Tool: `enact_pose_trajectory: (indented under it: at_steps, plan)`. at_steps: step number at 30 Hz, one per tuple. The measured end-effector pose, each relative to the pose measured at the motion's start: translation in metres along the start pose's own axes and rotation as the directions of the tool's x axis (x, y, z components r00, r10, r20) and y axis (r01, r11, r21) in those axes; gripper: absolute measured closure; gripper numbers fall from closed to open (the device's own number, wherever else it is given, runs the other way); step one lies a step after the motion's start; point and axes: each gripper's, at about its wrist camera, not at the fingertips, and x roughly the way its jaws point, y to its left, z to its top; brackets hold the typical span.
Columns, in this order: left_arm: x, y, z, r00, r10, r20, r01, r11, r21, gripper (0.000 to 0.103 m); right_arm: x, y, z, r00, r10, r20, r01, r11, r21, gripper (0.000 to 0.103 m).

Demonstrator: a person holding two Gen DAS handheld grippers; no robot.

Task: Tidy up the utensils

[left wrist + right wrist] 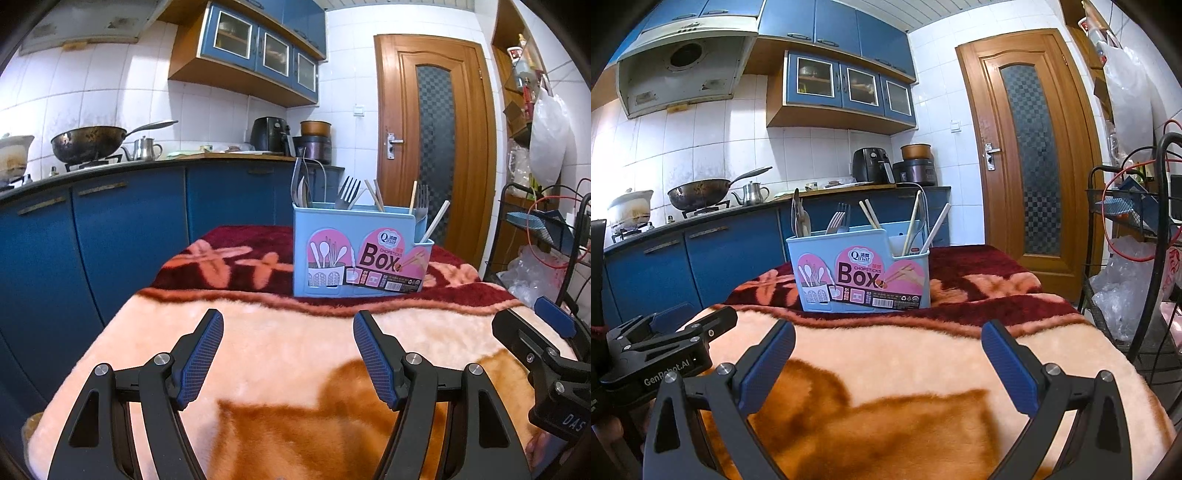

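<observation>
One utensil box (360, 254) at twelve o'clock on the blanket-covered bench (288, 354).
It holds two forks (346, 192), several chopsticks (375, 195) and spoons (301, 184). Left tongs (288, 356) and right tongs (888, 363) both gape wide, empty, nothing between them and the box.

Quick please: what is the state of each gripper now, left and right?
Left gripper: open, holding nothing, above the blanket.
Right gripper: open, holding nothing.
</observation>
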Motion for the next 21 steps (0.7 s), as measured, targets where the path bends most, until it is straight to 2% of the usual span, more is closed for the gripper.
enact_pose_trajectory:
  at_steps: [21]
  plan:
    - [-0.0002,0.0006,-0.0008,1.0,0.003,0.003,-0.003,1.0,-0.002,0.029,-0.0001,-0.0003,0.0001,1.0,0.001,-0.001,-0.001,1.0,-0.002,0.0]
